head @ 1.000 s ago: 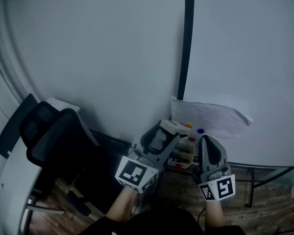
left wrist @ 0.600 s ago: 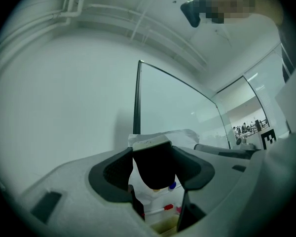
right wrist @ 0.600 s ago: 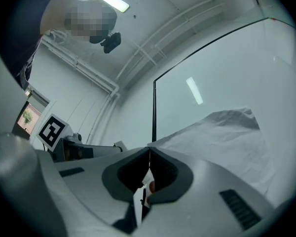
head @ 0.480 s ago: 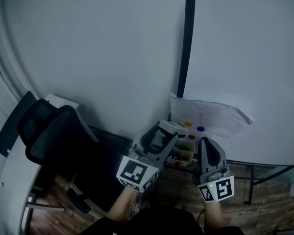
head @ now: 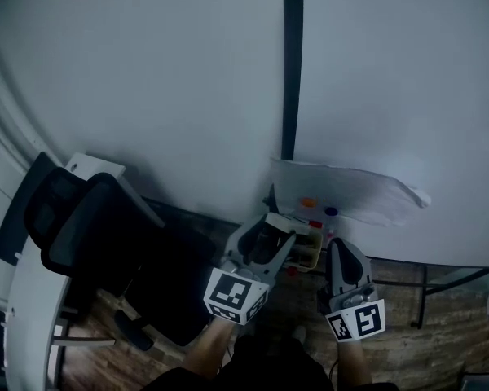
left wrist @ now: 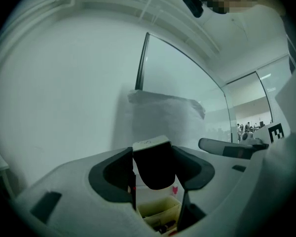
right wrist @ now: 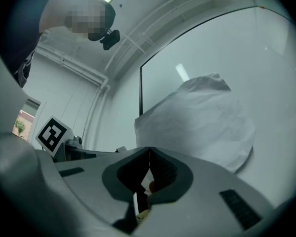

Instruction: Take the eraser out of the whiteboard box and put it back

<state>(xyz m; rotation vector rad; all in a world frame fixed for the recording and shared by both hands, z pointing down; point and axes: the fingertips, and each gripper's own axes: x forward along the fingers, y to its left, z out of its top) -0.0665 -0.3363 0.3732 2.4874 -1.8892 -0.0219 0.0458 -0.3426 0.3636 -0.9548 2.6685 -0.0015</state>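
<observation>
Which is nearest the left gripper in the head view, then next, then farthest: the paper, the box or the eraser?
1. Eraser, clamped between the left gripper's jaws.
2. Box, just right of the jaws.
3. Paper, higher up and to the right.
</observation>
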